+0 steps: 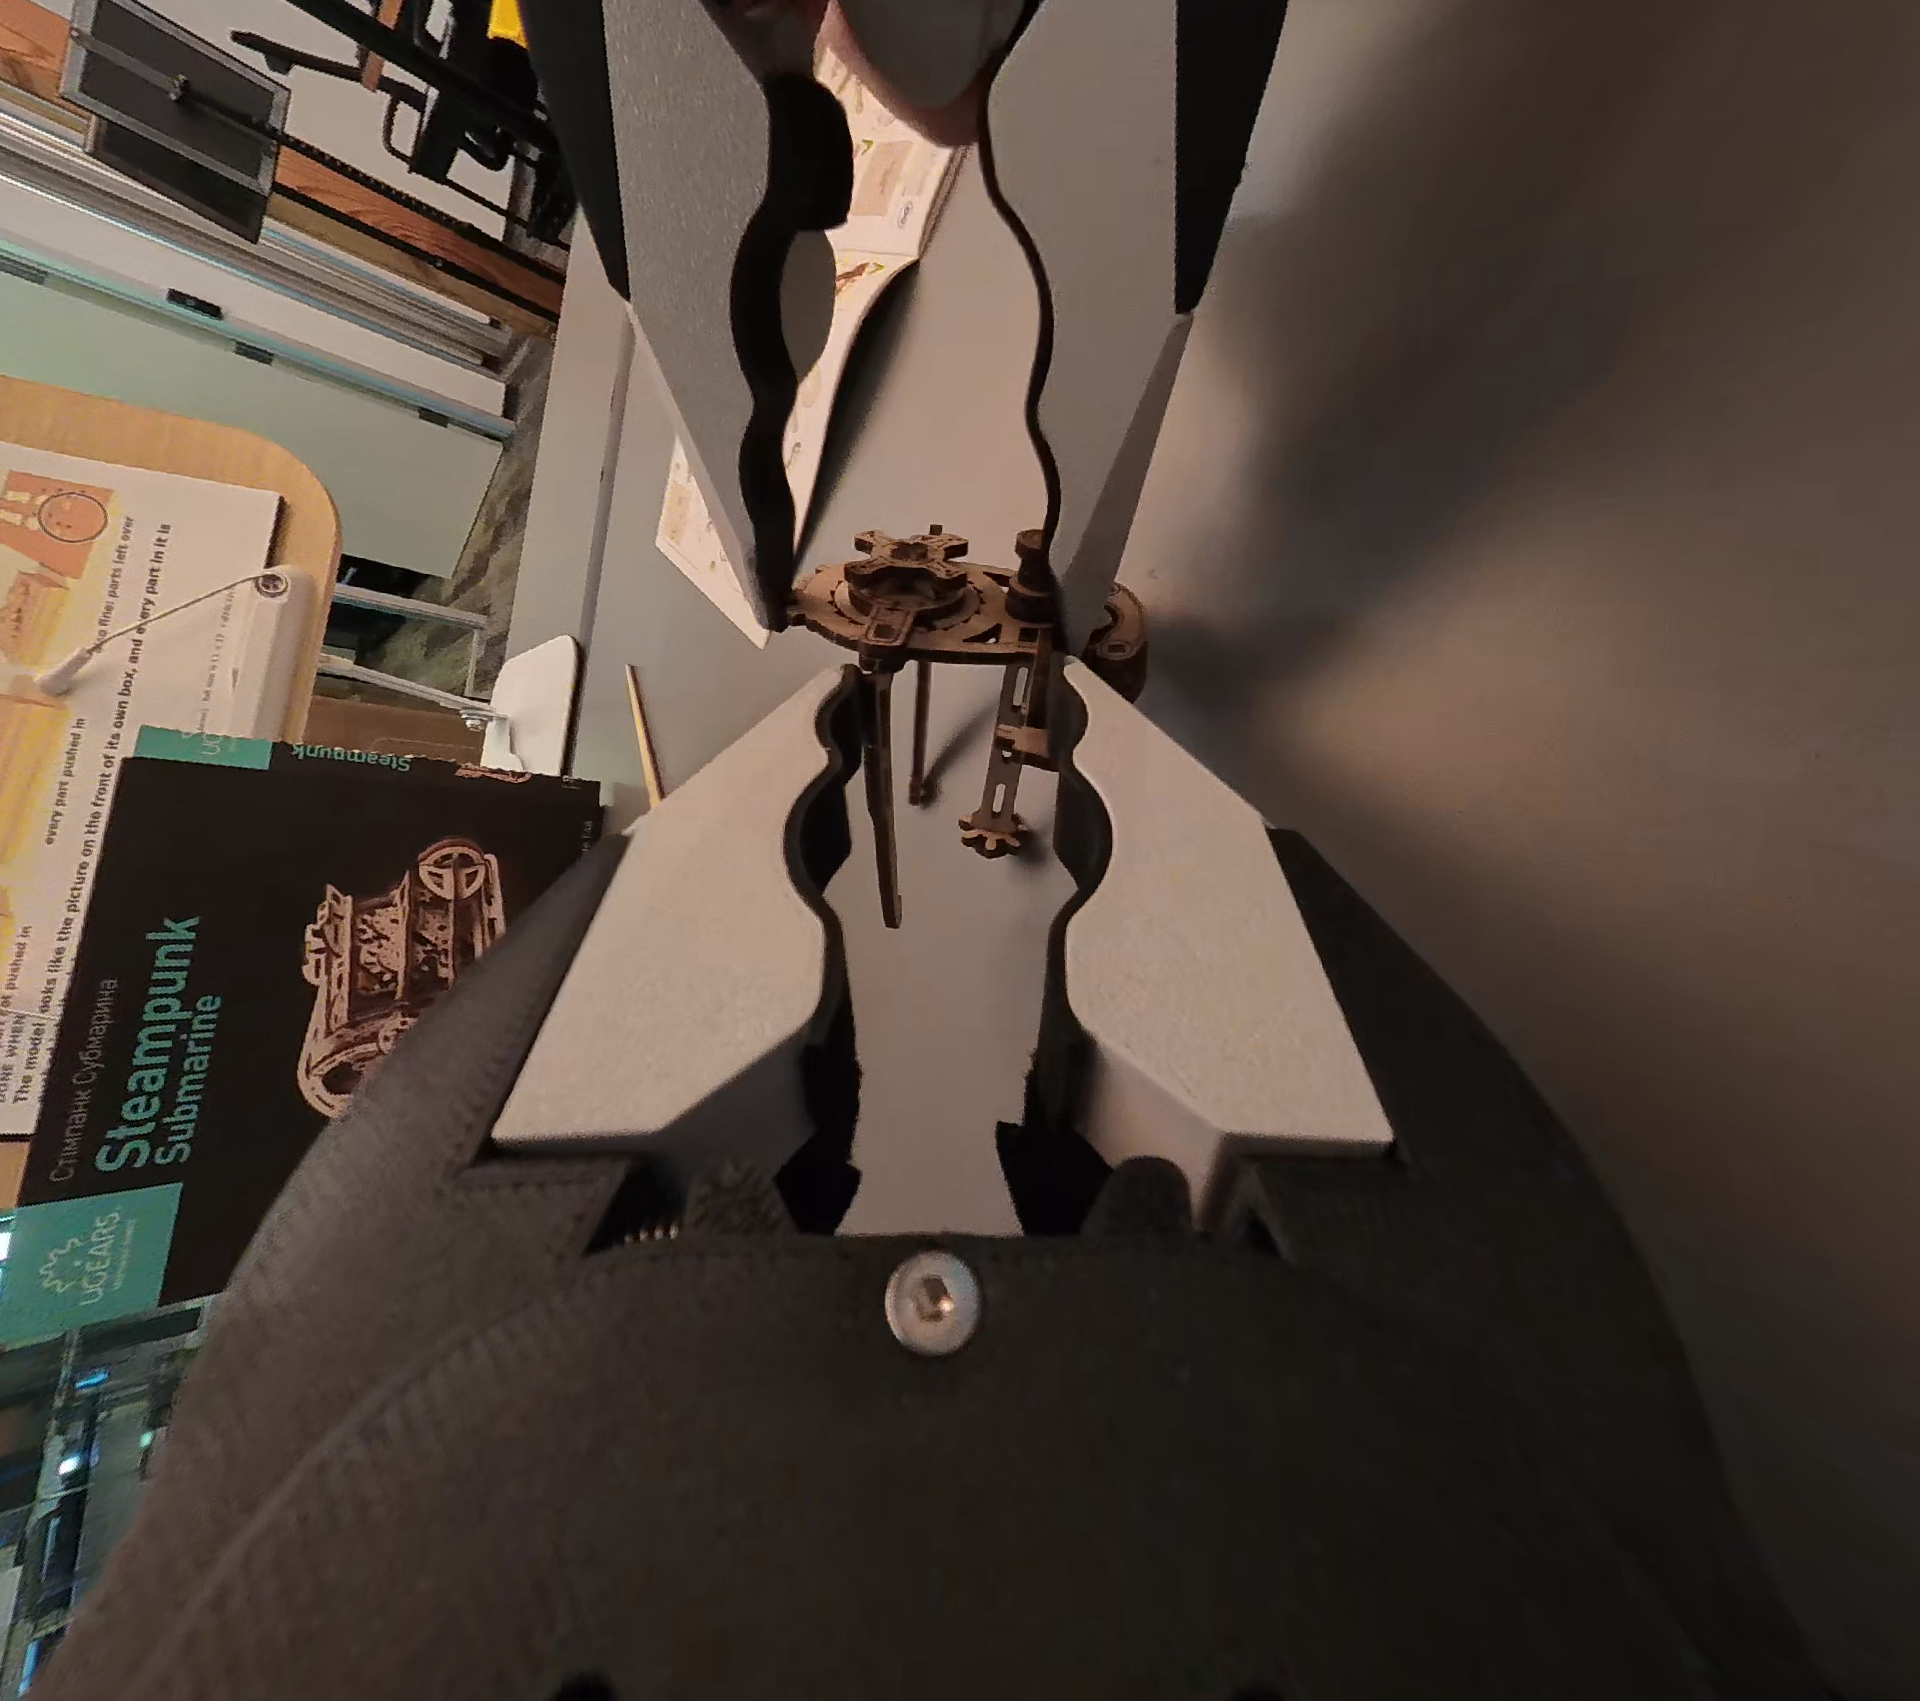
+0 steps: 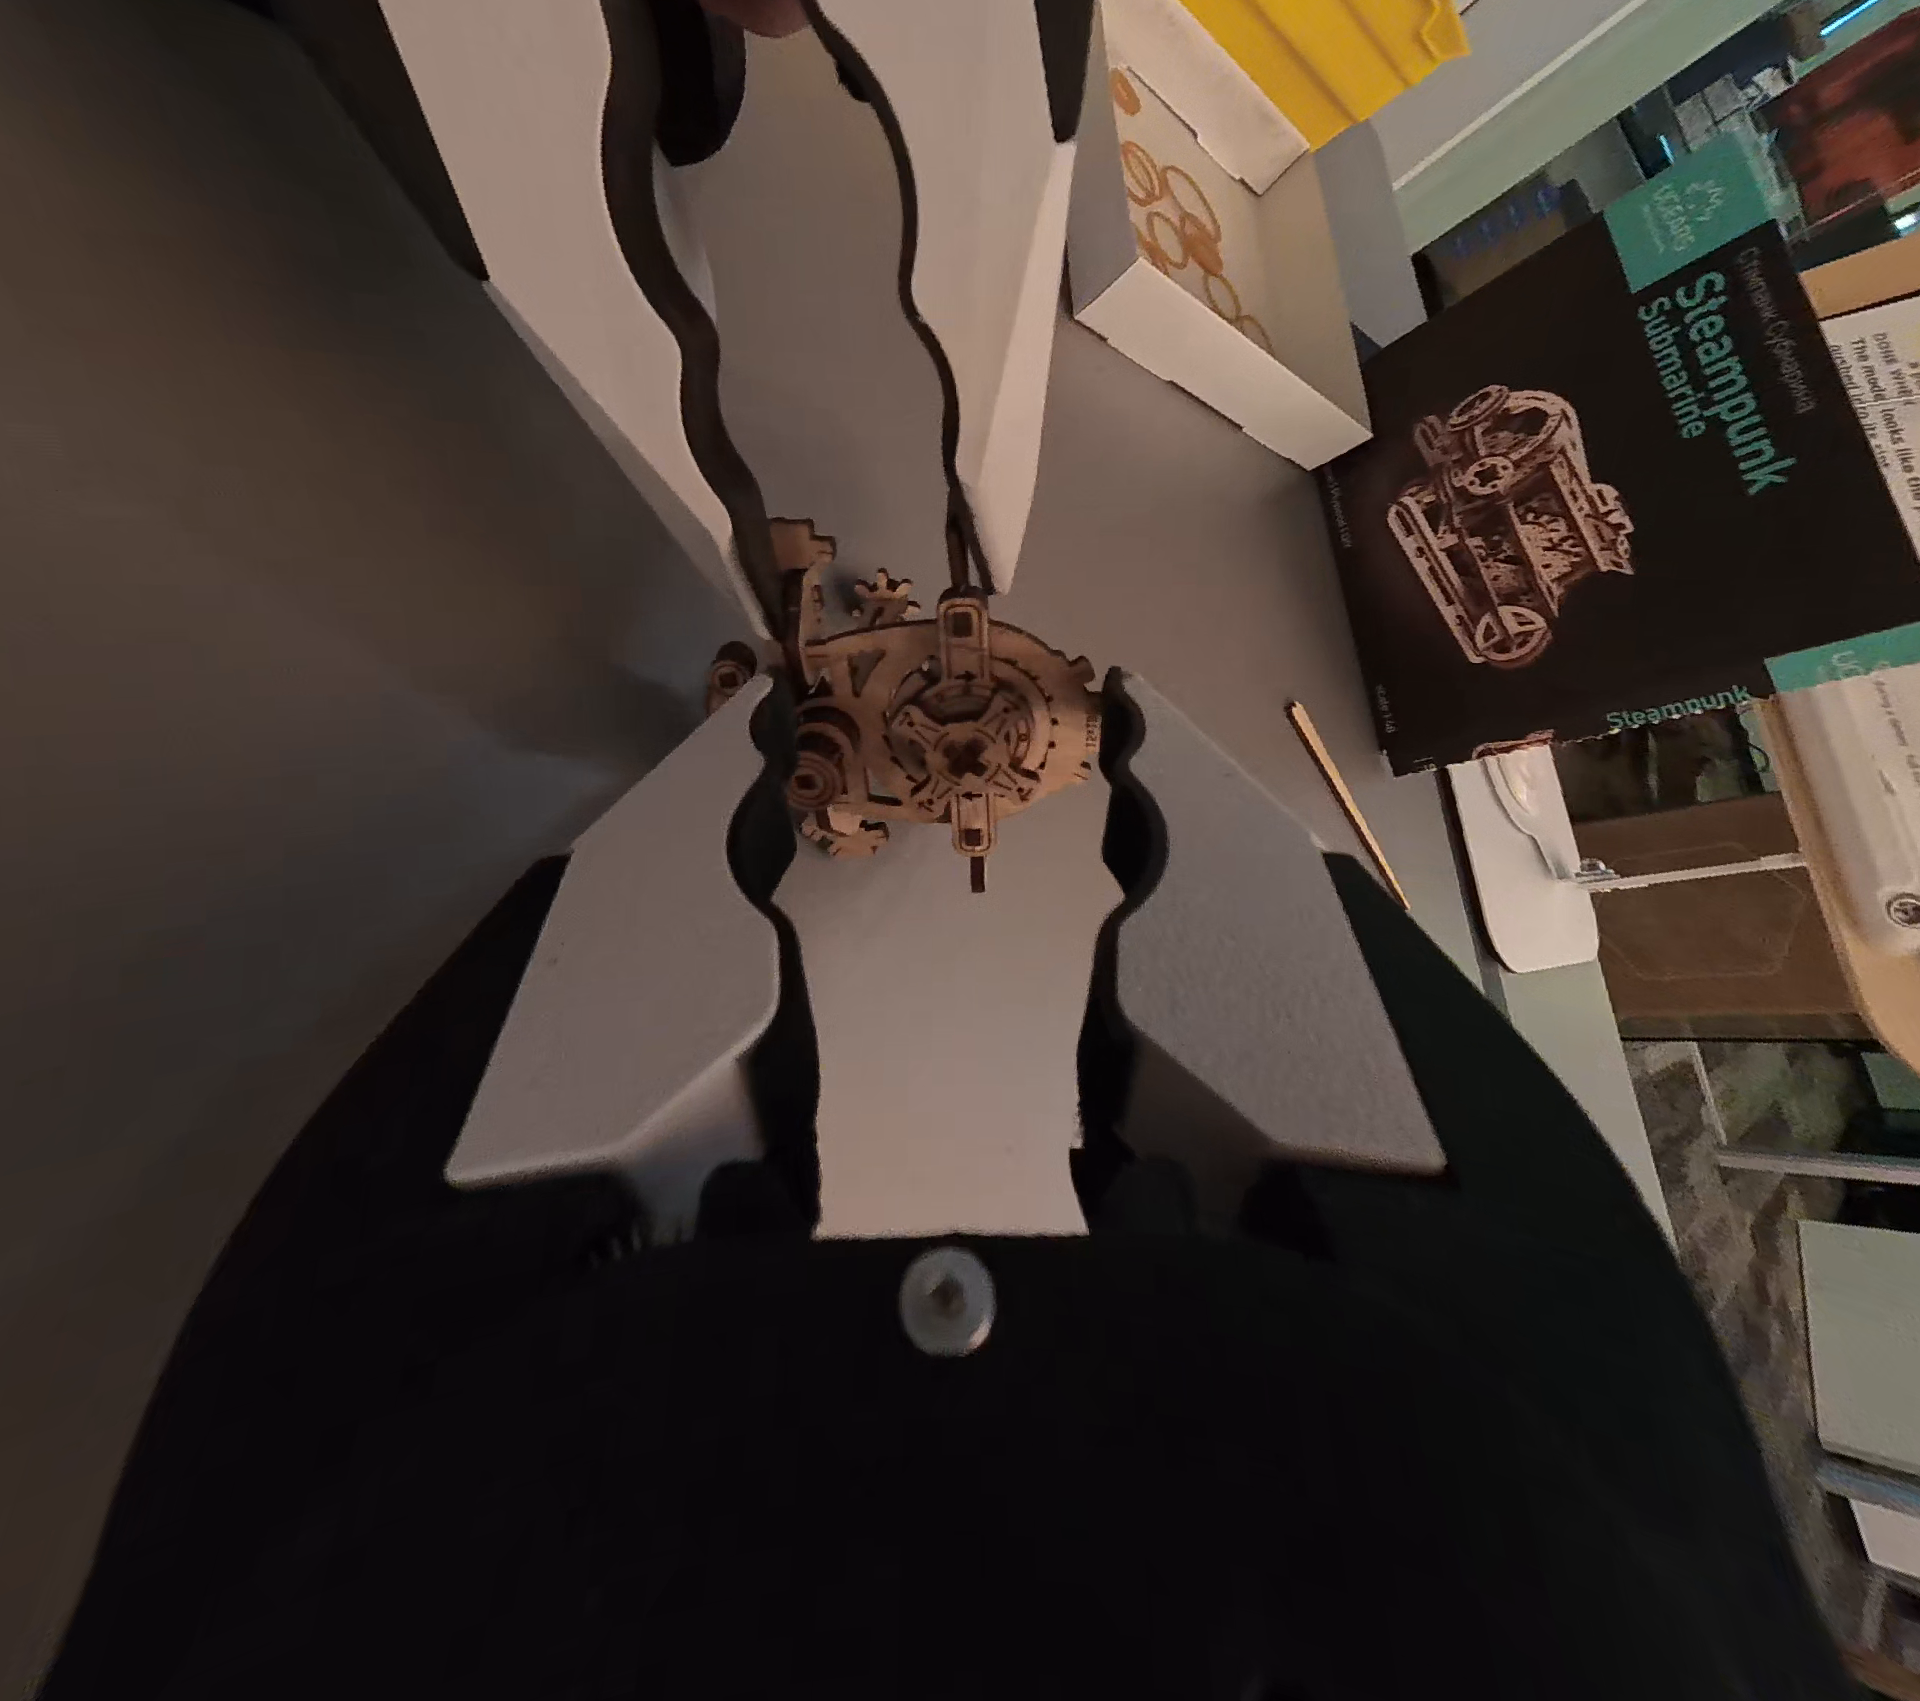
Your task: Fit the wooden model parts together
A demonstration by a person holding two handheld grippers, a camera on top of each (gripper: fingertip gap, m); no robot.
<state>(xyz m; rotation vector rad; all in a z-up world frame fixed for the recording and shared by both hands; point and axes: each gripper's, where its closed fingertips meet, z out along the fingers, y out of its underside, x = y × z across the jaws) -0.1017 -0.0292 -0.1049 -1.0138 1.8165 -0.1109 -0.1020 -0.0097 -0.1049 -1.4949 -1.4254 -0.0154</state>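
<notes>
The small brown wooden gear model (image 2: 940, 742) is sitting between both tools over the grey desk (image 2: 312, 404). The left tool (image 1: 951, 669) and right tool (image 2: 940, 690) are squeezing it from opposite sides.

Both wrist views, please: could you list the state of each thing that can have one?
Round brown wooden model assembly: held up between both grippers.
Right gripper: jaws shut on the assembly's rim.
Left gripper: jaws around the assembly's legs; grip unclear.
White cardboard box: open, wooden rings inside.
Thin wooden stick: lying loose on the grey table.
</notes>
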